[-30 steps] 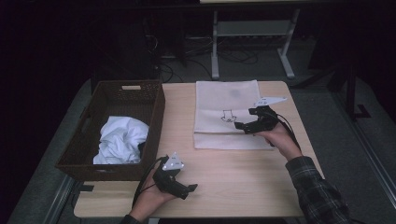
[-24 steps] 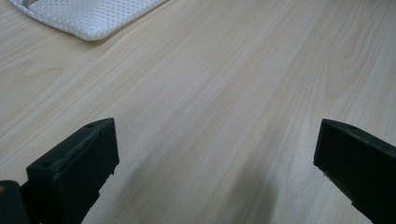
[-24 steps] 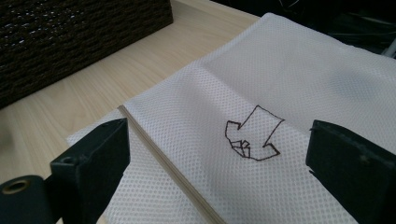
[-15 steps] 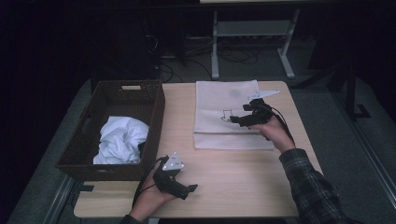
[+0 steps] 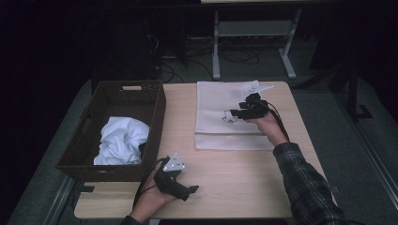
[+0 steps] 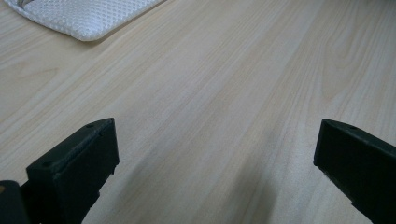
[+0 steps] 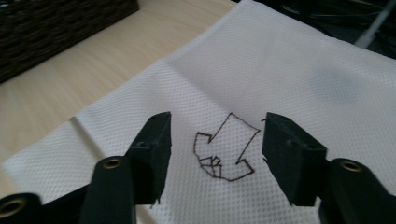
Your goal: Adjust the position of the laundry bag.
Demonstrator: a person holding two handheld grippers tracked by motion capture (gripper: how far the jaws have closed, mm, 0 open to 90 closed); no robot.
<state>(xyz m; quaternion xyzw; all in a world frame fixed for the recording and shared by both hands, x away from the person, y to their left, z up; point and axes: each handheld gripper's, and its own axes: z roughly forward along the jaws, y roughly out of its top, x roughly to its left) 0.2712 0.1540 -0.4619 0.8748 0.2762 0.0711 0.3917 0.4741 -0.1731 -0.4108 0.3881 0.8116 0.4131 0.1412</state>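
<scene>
The pale wooden table lies under both of your grippers. To the side of your left gripper stands the dark brown woven rectangular basket, with a crumpled white cloth lying inside it. The folded white mesh-fabric garment lies flat on the table directly beneath your right gripper. Its small brown outline drawing sits in the gap between that gripper's jaws, framed by them on either side. Those jaws stand partly apart and have just been closing, with only the fabric's flat surface between them; whether the tips touch the cloth I cannot tell. Your left gripper rests low over bare wood with its jaws wide apart and nothing between them, a corner of the white garment lying well ahead of the jaws.
</scene>
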